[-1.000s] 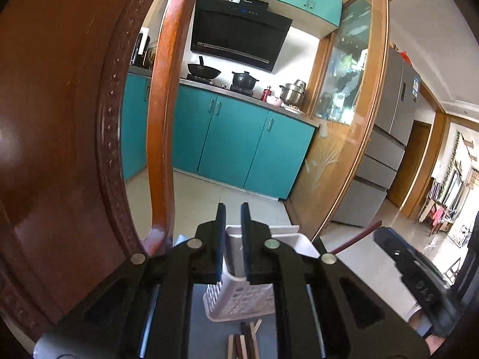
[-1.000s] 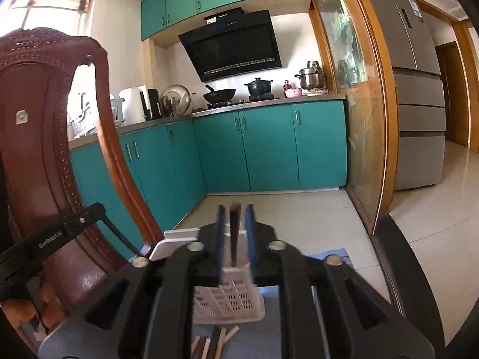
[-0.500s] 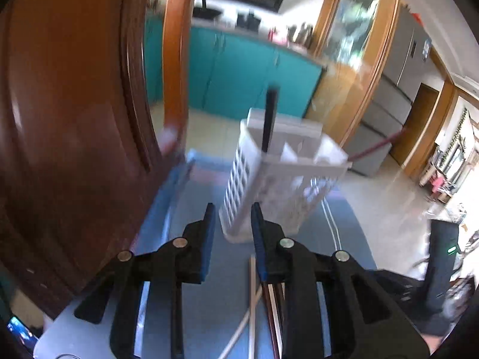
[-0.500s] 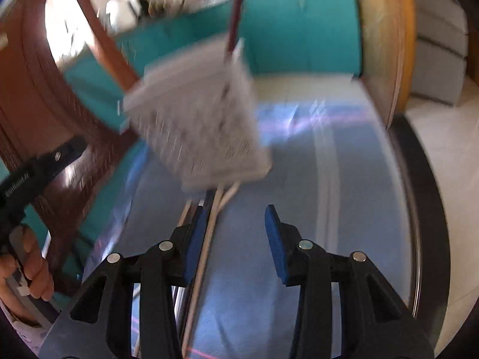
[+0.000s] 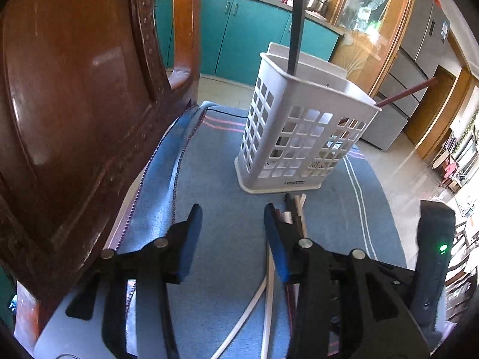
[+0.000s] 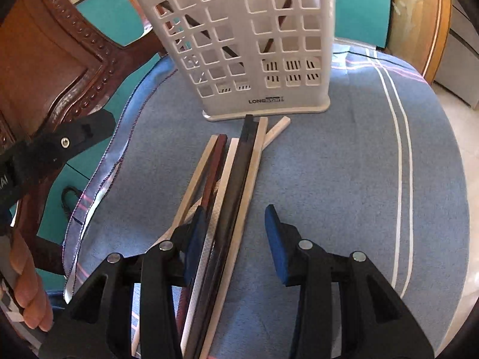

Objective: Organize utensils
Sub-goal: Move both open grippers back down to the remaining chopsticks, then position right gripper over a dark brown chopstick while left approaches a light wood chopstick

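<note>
White basket (image 6: 239, 45) reads "LONG"; both hand-held grippers (image 5: 232, 233) (image 6: 236, 233) gape, gripping nothing.

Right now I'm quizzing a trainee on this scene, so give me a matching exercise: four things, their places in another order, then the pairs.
Things:
1. white basket
2. black chopstick
3. loose chopsticks
4. wooden chair

Places:
A. lying flat in front of the basket
B. standing inside the basket
C. upright on the blue cloth
D. at the cloth's left edge

Pairs: 1-C, 2-B, 3-A, 4-D
</note>
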`<state>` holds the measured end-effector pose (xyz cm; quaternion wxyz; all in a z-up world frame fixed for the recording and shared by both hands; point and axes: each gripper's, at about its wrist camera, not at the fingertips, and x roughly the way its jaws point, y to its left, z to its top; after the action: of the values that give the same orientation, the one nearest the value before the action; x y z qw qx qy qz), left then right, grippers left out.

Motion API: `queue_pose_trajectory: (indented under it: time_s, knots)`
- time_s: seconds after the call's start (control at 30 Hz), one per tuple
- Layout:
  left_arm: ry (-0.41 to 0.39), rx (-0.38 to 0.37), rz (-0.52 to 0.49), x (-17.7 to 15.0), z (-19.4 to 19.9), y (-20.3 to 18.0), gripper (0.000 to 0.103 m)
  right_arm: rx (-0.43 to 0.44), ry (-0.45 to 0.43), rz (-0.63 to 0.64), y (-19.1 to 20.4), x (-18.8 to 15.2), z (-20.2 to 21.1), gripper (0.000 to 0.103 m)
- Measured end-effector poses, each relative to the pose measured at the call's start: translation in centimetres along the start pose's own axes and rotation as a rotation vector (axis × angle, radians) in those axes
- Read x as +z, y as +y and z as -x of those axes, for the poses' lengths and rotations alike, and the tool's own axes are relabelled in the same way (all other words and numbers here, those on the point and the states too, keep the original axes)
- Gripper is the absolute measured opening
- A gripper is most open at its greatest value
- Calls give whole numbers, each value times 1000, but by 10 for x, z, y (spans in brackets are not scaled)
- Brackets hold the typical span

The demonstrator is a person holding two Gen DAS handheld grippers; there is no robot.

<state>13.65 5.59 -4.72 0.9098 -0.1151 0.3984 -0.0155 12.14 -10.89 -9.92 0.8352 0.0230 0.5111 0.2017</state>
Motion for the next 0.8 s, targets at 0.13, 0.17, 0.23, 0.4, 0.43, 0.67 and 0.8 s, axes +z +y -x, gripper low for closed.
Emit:
queue_pose_trajectory:
  time_s: [0.13,0.17,0.23,0.4,0.43,0.67,0.8]
  knots:
    - [25,0,-3,-4,-3,0,44,35,22,-47,-6,2,3,25]
    - [28,2,-5,-5,-3,0,44,31,27,-60,-8,0,3,25]
    - [29,4,-3,-5,-2,0,46,18,30,-79,-13,2,4,19]
    - [45,11,0,-7,-7,3,48,-10,24,-171,-38,1,8,13]
    - [49,10,-1,-7,-8,2,49,-25,25,-187,-43,0,8,12]
    - [73,15,-24,-10,-15,-5,56,-103,-10,-218,-58,3,21,16]
    - [90,14,-27,-13,-20,-8,60,-103,-29,-190,-61,1,30,24]
